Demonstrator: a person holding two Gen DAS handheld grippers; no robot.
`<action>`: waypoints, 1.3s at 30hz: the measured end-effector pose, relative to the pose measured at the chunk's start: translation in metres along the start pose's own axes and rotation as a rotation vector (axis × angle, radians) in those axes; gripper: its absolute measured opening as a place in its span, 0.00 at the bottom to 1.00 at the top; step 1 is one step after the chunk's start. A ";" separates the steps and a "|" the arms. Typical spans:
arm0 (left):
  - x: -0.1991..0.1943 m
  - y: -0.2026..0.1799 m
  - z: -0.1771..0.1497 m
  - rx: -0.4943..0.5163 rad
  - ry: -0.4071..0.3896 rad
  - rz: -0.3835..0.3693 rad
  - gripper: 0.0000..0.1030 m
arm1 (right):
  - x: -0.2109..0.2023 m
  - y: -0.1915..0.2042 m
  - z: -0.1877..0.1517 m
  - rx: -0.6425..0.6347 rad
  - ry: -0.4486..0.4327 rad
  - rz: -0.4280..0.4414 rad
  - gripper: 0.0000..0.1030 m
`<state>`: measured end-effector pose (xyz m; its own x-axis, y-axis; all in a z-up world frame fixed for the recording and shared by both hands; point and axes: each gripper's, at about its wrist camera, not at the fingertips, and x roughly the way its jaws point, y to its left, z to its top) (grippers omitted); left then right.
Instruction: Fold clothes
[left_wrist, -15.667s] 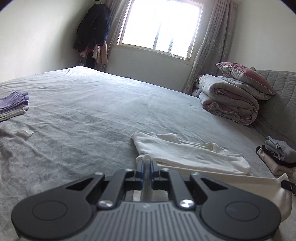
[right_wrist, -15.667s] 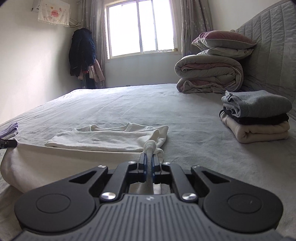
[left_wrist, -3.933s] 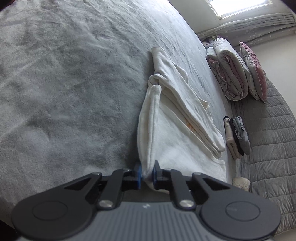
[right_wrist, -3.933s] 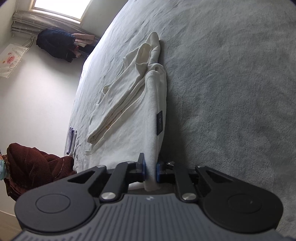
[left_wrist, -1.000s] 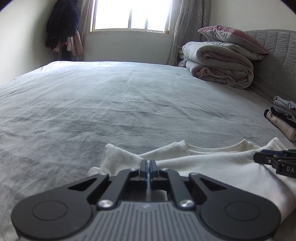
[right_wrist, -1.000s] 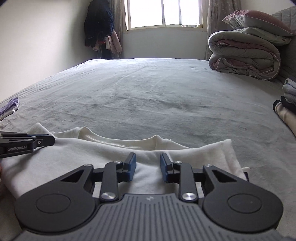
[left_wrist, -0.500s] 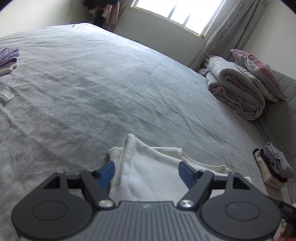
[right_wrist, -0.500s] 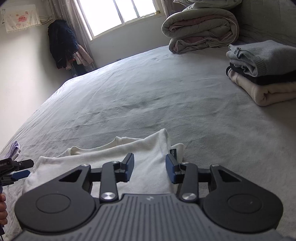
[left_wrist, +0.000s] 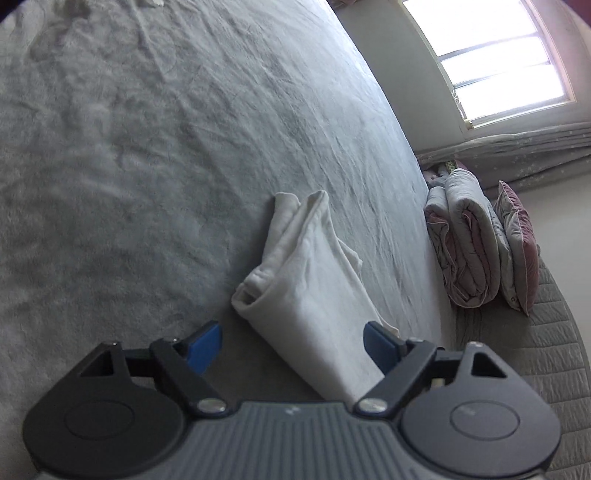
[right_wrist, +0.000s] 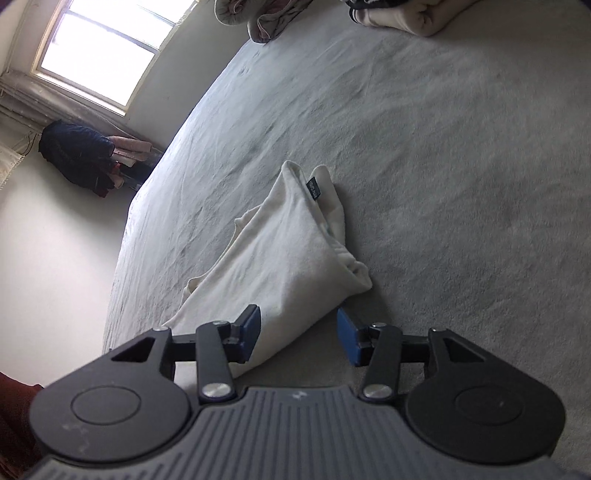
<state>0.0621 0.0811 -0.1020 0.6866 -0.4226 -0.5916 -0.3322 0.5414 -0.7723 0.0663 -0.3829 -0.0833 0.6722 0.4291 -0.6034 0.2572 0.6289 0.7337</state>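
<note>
As folded, one white garment (left_wrist: 314, 280).

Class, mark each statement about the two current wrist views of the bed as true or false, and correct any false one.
1. The left gripper is open. True.
2. The right gripper is shut on the cream garment. False: its jaws stand apart and clamp nothing; the folded cream garment lies on the bed between and beyond them.
3. A small dark label shows on the garment in the right wrist view. True: the label sits near the garment's far end.
4. The bedsheet is red. False: the bedsheet is grey.
5. A rolled quilt lies near the window. True.
</note>
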 end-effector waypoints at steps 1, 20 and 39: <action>0.003 0.000 -0.003 -0.006 -0.011 -0.002 0.82 | 0.004 -0.001 0.000 0.010 -0.002 0.002 0.50; 0.044 -0.008 -0.017 -0.094 -0.187 0.024 0.29 | 0.038 -0.012 0.008 0.132 -0.178 0.072 0.27; -0.001 -0.020 -0.030 0.132 -0.054 0.103 0.23 | 0.002 -0.005 -0.020 -0.086 -0.140 -0.069 0.19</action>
<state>0.0485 0.0488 -0.0934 0.6882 -0.3225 -0.6499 -0.3168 0.6723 -0.6691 0.0526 -0.3720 -0.0941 0.7470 0.2921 -0.5972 0.2497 0.7093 0.6592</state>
